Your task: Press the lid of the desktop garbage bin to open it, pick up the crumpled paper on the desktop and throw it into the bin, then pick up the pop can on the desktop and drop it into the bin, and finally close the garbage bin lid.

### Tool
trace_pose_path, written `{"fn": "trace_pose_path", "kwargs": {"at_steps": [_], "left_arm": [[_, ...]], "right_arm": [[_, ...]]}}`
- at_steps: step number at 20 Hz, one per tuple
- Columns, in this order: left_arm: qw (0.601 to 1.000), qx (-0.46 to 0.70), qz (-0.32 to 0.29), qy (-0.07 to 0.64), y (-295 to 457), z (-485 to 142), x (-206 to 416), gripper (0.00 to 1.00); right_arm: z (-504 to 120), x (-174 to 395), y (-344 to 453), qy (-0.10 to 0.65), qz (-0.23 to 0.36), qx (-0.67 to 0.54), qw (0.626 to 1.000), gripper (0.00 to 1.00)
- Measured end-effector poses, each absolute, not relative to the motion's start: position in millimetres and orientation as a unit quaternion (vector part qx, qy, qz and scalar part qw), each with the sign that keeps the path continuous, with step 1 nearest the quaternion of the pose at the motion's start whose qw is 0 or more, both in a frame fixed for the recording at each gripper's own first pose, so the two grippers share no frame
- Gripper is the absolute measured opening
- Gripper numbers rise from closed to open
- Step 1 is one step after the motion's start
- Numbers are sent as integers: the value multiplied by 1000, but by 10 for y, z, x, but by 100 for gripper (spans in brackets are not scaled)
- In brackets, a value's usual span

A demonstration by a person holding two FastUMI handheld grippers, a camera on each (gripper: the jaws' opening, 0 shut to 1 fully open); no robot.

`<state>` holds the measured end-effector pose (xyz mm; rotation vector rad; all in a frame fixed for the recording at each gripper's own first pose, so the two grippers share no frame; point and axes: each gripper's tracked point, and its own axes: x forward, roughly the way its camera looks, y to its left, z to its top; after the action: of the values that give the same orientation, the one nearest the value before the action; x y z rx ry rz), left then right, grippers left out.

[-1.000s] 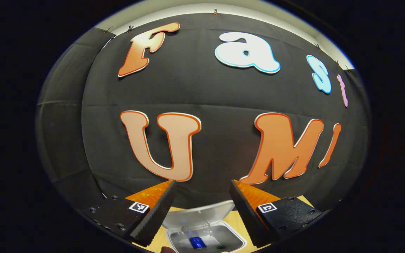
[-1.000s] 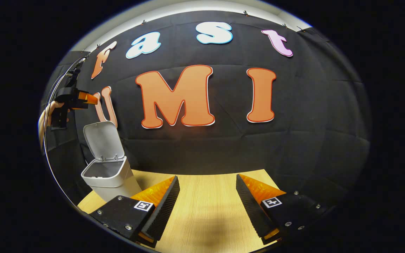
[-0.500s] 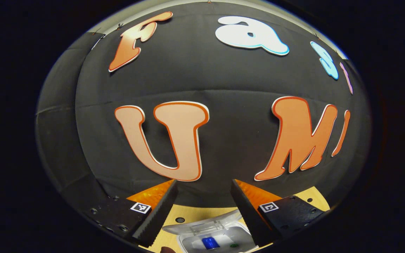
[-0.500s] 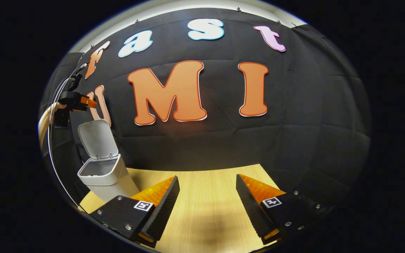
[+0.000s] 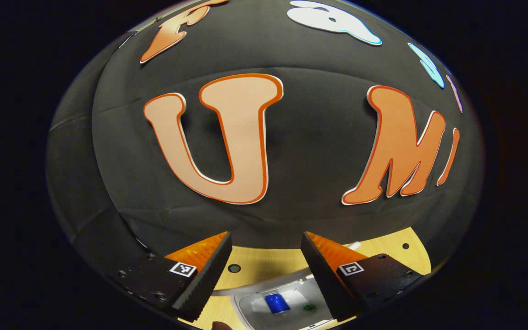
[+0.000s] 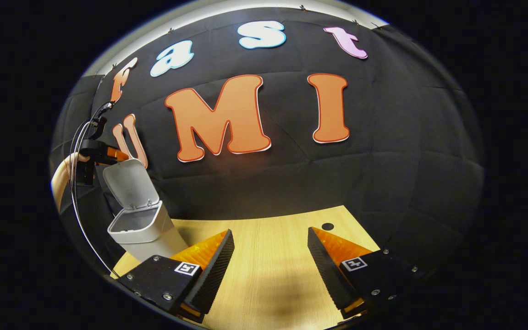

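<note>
The white desktop bin (image 6: 147, 231) stands at the table's left with its lid (image 6: 131, 183) raised. Seen in the right gripper view, my left gripper (image 6: 113, 155), held by a hand (image 6: 62, 174), sits right at the lid's top edge. In the left gripper view, my left gripper (image 5: 266, 238) is open above the bin (image 5: 245, 314). The blue pop can (image 5: 276, 303) lies inside the bin with a small green spot (image 5: 309, 307) beside it. My right gripper (image 6: 271, 254) hangs open over the bare wooden table (image 6: 268, 284), holding nothing.
Black cloth walls close off the table at the back and sides. A small round hole (image 6: 327, 226) marks the tabletop near the back right, and another hole (image 5: 233, 268) lies behind the bin. A cable (image 6: 78, 137) hangs from the left gripper.
My left gripper has come down from well above the bin to the top edge of the raised lid and tilted downward. The right gripper has barely shifted.
</note>
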<state>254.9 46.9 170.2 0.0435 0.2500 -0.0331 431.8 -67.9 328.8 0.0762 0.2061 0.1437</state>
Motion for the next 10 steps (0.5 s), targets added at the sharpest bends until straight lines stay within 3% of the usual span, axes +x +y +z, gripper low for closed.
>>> {"fn": "trace_pose_path", "kwargs": {"at_steps": [10], "left_arm": [[991,-21,-41,125,281,1432,2160,94]], "right_arm": [[3290,4346,-685,106,83,34,990,96]]}}
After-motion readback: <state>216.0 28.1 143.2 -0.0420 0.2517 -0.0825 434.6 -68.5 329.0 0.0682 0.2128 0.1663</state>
